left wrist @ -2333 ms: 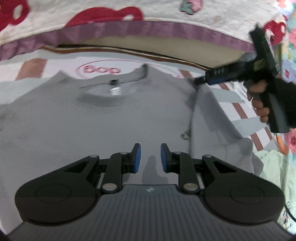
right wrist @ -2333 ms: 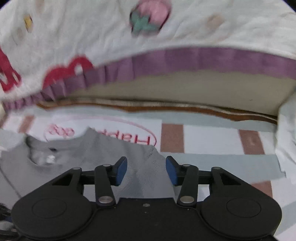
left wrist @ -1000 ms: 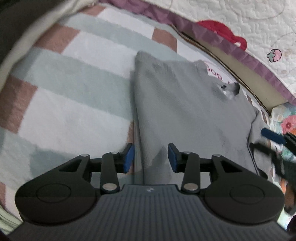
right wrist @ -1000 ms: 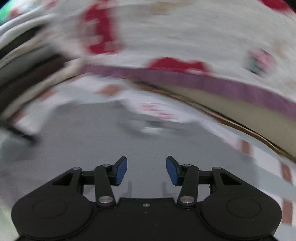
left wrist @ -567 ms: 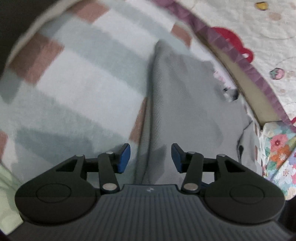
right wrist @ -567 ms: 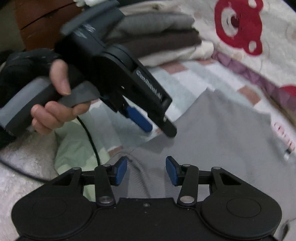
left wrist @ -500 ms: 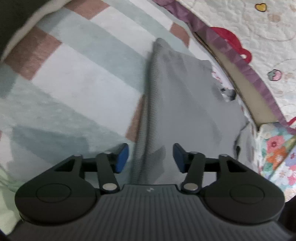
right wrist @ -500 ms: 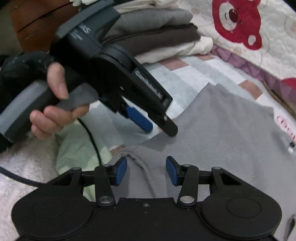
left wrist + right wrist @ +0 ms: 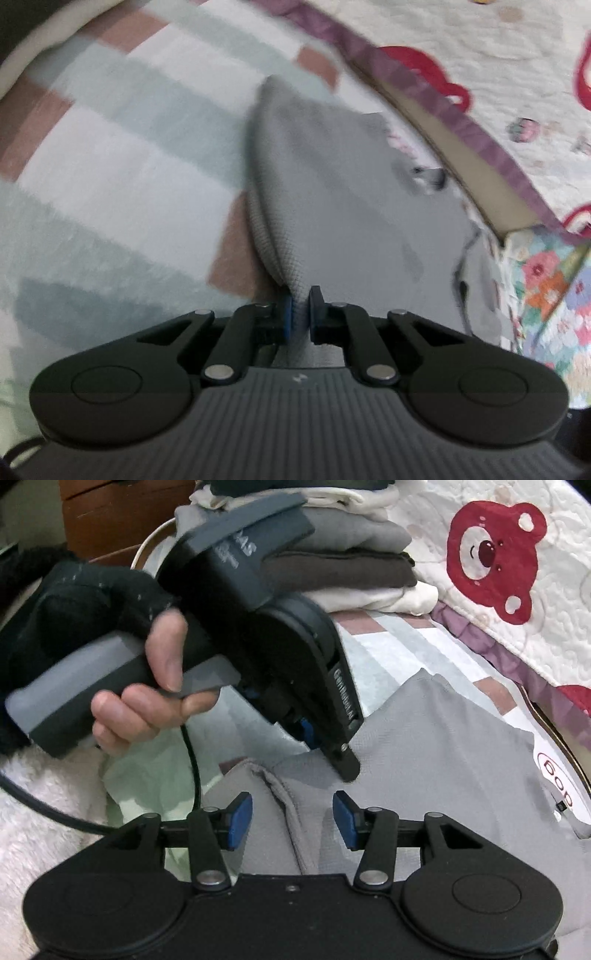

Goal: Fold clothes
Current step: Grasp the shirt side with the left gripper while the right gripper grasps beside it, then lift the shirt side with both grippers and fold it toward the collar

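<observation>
Pinching grey sweater (image 9: 332,192) hem: left tongs (image 9: 298,318) had just clamped; right tongs (image 9: 292,819) spread, straddling hem; fold lift ready.

Matt grey knit sweater (image 9: 332,206) lies on a soft checked cloth blanket (image 9: 110,155).

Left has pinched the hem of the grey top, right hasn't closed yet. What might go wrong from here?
1. The left gripper grips only a thin edge of the grey top; a quick lift may pull it free.
2. The right gripper is open over a bunched ridge, so it may catch uneven layers and skew the fold.
3. Both grippers sit close together and may collide.
</observation>
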Action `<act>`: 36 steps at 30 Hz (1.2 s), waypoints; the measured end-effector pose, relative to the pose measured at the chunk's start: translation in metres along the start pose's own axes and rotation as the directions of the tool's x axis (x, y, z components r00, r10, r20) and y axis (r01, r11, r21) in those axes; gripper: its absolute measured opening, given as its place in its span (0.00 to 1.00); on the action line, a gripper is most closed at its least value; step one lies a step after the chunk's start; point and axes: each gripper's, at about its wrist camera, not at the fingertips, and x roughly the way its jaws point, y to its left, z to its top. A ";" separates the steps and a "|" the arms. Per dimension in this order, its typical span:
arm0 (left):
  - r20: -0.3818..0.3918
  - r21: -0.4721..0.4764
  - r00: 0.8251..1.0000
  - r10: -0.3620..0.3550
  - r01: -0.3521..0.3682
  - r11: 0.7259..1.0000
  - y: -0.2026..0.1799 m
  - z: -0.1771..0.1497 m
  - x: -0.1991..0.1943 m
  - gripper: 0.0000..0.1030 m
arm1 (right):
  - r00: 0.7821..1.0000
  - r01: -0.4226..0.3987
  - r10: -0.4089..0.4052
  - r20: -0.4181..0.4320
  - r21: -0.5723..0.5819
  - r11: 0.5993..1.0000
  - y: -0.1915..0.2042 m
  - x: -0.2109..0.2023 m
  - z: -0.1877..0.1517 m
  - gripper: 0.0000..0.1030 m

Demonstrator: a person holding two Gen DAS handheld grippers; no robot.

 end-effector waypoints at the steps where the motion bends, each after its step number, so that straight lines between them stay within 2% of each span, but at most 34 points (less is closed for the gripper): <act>1: 0.008 0.016 1.000 -0.009 0.009 1.000 -0.004 0.000 -0.001 0.07 | 1.000 0.001 -0.001 -0.001 0.011 1.000 0.000 0.000 0.001 0.52; 3: 0.016 0.030 0.999 -0.032 0.032 0.999 -0.010 0.000 -0.001 0.07 | 1.000 0.007 -0.007 -0.004 0.039 0.999 -0.002 0.003 0.004 0.55; 6: 0.018 -0.033 0.995 -0.094 0.095 0.995 -0.003 0.001 -0.004 0.07 | 1.000 0.027 -0.026 -0.004 0.171 0.985 -0.015 0.003 0.010 0.59; 8: 0.020 -0.086 0.991 -0.132 0.133 0.987 0.005 0.000 -0.005 0.07 | 1.000 0.023 -0.027 0.010 0.296 0.955 -0.028 0.005 0.012 0.61; 10: 0.024 -0.125 0.987 -0.157 0.159 0.979 0.010 -0.001 -0.005 0.07 | 0.999 0.000 -0.014 0.031 0.420 0.907 -0.037 0.003 0.008 0.63; 12: 0.029 -0.142 0.985 -0.168 0.170 0.975 0.010 -0.001 -0.005 0.07 | 0.999 -0.011 -0.009 0.039 0.488 0.873 -0.041 0.007 0.006 0.63; 15: 0.031 -0.135 0.983 -0.178 0.181 0.974 0.006 -0.001 -0.003 0.07 | 0.998 0.001 -0.034 0.051 0.530 0.848 -0.037 0.011 0.007 0.63; 20: 0.036 -0.108 0.978 -0.203 0.206 0.973 0.004 0.002 -0.006 0.07 | 0.987 0.133 -0.160 0.012 0.501 0.855 -0.024 0.022 0.021 0.64; 22: 0.034 -0.100 0.979 -0.203 0.205 0.974 0.003 0.003 -0.006 0.07 | 0.983 0.167 -0.185 -0.010 0.472 0.865 -0.022 0.029 0.022 0.63; 23: 0.037 -0.092 0.979 -0.200 0.202 0.975 0.002 0.003 -0.007 0.07 | 0.980 0.181 -0.197 -0.013 0.464 0.867 -0.022 0.031 0.022 0.59; 25: 0.041 -0.082 0.980 -0.195 0.198 0.977 0.002 0.003 -0.008 0.07 | 0.975 0.201 -0.223 -0.005 0.458 0.866 -0.025 0.032 0.018 0.43; 27: 0.042 -0.095 0.976 -0.212 0.215 0.972 0.003 0.004 -0.008 0.07 | 0.972 0.209 -0.235 0.002 0.450 0.868 -0.031 0.033 0.012 0.19; 31: 0.066 -0.074 0.973 -0.223 0.227 0.971 0.000 0.002 -0.014 0.10 | 0.972 0.195 -0.233 0.026 0.461 0.866 -0.045 0.028 -0.002 0.16; 36: 0.146 -0.065 0.977 -0.158 0.169 0.984 0.005 0.002 -0.031 0.13 | 0.971 0.177 -0.233 0.049 0.507 0.844 -0.059 0.020 -0.010 0.16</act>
